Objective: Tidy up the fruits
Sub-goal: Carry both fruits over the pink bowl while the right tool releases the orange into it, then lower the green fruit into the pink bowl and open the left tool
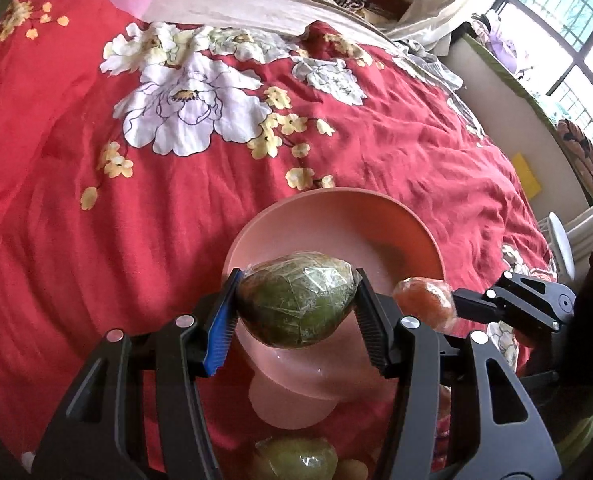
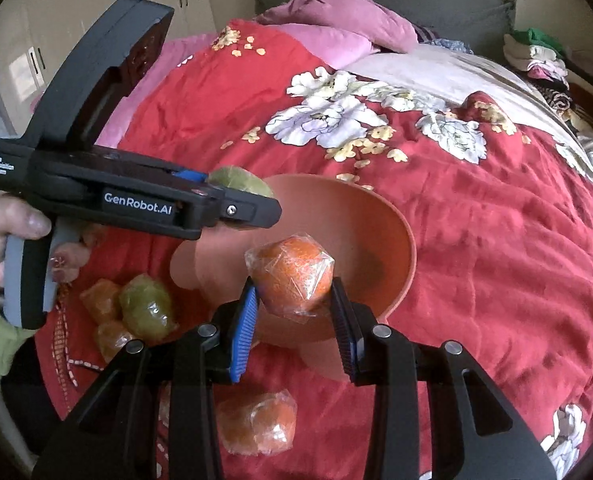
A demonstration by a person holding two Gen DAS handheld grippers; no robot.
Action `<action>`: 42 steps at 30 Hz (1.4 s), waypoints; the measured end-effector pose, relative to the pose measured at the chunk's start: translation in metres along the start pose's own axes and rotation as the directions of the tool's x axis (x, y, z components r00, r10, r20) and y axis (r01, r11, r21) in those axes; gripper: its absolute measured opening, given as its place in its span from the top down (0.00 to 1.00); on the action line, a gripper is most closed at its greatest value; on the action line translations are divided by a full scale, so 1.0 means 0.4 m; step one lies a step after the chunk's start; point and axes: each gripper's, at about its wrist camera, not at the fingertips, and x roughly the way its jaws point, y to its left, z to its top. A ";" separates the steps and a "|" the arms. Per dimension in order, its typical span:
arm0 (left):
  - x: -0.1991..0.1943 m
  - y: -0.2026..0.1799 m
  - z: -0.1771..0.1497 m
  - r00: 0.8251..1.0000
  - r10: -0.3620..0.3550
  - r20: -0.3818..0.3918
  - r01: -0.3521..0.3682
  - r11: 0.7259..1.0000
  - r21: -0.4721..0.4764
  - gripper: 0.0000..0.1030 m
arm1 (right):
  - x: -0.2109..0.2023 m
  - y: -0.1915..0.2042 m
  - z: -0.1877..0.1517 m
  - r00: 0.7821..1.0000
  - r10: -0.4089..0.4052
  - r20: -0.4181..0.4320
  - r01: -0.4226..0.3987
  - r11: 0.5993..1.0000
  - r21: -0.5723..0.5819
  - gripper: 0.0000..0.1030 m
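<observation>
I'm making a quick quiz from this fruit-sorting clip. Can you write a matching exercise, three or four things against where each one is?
Things:
1. green wrapped fruit
2. orange wrapped fruit
3. pink bowl
4. pair of wrapped oranges

Places:
A. resting on the red floral bedspread, nothing inside it
B. clamped in the right gripper
C. lying on the bedspread, near side of the bowl
D. clamped in the left gripper

Pairs: 1-D, 2-B, 3-A, 4-C
</observation>
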 end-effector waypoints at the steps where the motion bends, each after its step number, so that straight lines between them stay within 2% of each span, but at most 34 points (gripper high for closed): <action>1: 0.003 0.001 0.001 1.000 -0.002 -0.002 0.001 1.000 -0.002 0.56 | 0.006 0.001 0.002 1.000 0.002 -0.010 -0.002 1.000 -0.005 0.67; 10: 0.026 -0.003 0.007 1.000 0.006 -0.017 -0.006 1.000 0.000 0.56 | 0.038 -0.001 0.000 0.998 -0.041 -0.050 0.039 0.999 -0.038 0.67; 18: 0.033 -0.014 0.010 1.000 0.008 -0.017 -0.008 1.000 0.007 0.56 | 0.040 -0.009 -0.001 0.998 -0.034 -0.053 0.032 0.999 -0.037 0.65; 27: 0.039 -0.017 0.013 1.000 0.013 -0.021 -0.013 1.000 0.003 0.56 | 0.032 -0.003 -0.004 0.999 -0.030 -0.044 0.028 0.999 -0.034 0.58; 42: 0.042 -0.018 0.016 1.000 0.014 -0.023 -0.014 1.000 -0.007 0.55 | -0.014 -0.004 -0.010 1.000 -0.014 -0.009 0.013 1.000 -0.018 0.53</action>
